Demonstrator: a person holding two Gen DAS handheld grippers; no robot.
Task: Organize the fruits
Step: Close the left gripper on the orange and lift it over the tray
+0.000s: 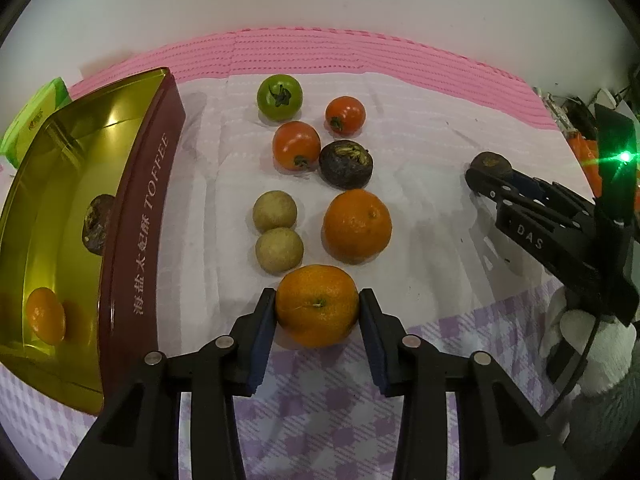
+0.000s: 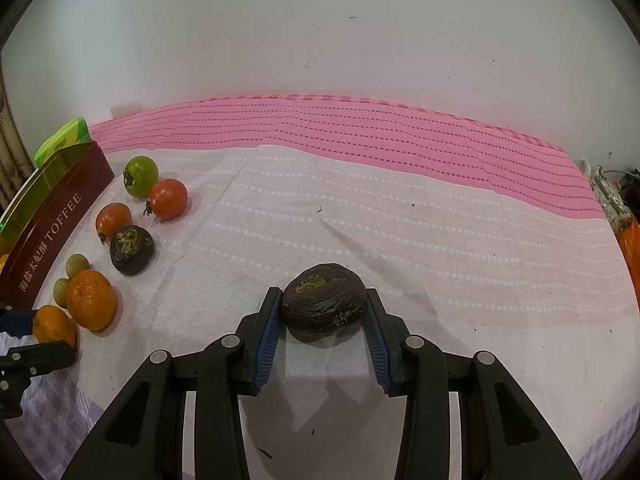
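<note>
1. I read this as the pick-up step, on both sides at once. My left hand-held gripper (image 1: 318, 306) has its blue pads against the two sides of the near orange (image 1: 317, 305), which sits on the cloth-covered surface (image 1: 420, 208) just beside the toffee tin (image 1: 138, 240). I take it as gripped but not yet lifted.

2. My right hand-held gripper (image 2: 323, 307) is closed on a dark, wrinkled fruit (image 2: 323, 300), well away from the toffee tin on the side opposite its long wall. The fruit appears to rest on the surface or just above it; I cannot tell which.

3. Next move, as I judge it: lift the near orange clear, carry it over the tin's maroon wall, and let go low inside. The two tan round fruits (image 1: 276, 232) and the second orange (image 1: 357, 226) lie close by, between my grip and the far end of the tin, so I should rise straight up before swinging across.

4. Inside the toffee tin, on its gold floor: one orange (image 1: 45, 315) at the near end and one dark fruit (image 1: 98, 224) further along by the wall. The rest of the floor is bare.

5. Outside the tin, beside its far half, remain a green tomato (image 1: 279, 97), two red tomatoes (image 1: 297, 145) and another dark fruit (image 1: 346, 163).
</note>
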